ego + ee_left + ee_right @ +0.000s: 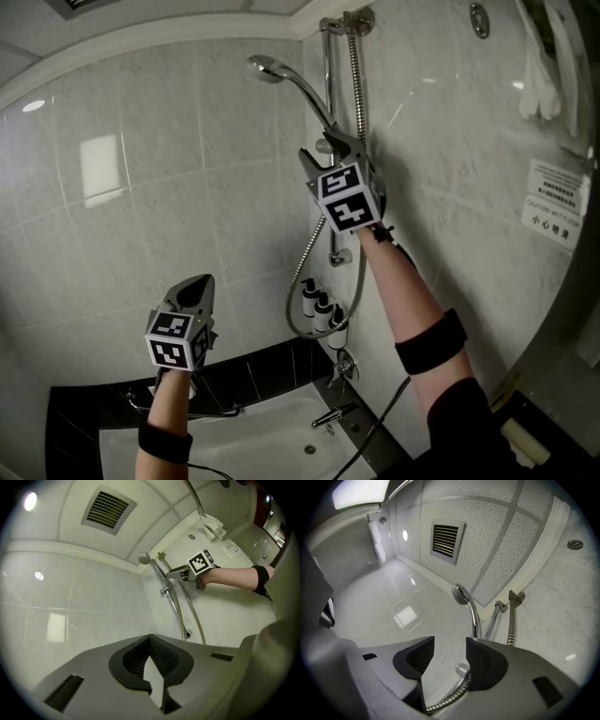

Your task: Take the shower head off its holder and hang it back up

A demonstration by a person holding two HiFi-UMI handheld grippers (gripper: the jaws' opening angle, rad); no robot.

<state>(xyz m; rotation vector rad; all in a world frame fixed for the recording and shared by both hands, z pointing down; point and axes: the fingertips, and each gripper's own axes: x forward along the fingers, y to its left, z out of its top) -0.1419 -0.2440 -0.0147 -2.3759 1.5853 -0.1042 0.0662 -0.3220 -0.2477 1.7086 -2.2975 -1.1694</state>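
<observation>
Okay, right gripper [326,155] is up at the rail [327,66], nose right by the holder [328,142], and the shower head [267,67] sits in that holder, angled out over the tiles - not lifted yet, by my read. In the right gripper view the jaws stand well apart, w/ the bottom of the chrome handle and its hose nut between the pads [486,660]; the nut is close against the right-hand pad, the other pad clear of it. No squeeze on it that I can see. Left gripper [194,286] is low and off to the left, well apart from the fixture, jaws closed together on nothing - its own view shows the pads meeting w/ only wall behind.

Risks as I see them: I'm lined up low, near the hose [361,84] joint rather than mid-handle, so closing here could pinch the nut or the braided hose and the slick chrome may twist out. Pull at the wrong angle and the handle could bind in the holder, or drag the slider down the rail. If the grip slips, the head drops - toward the bottles [321,309], the tap [330,414] and the tub [262,441] below. Hose loop could also snag my forearm.
</observation>
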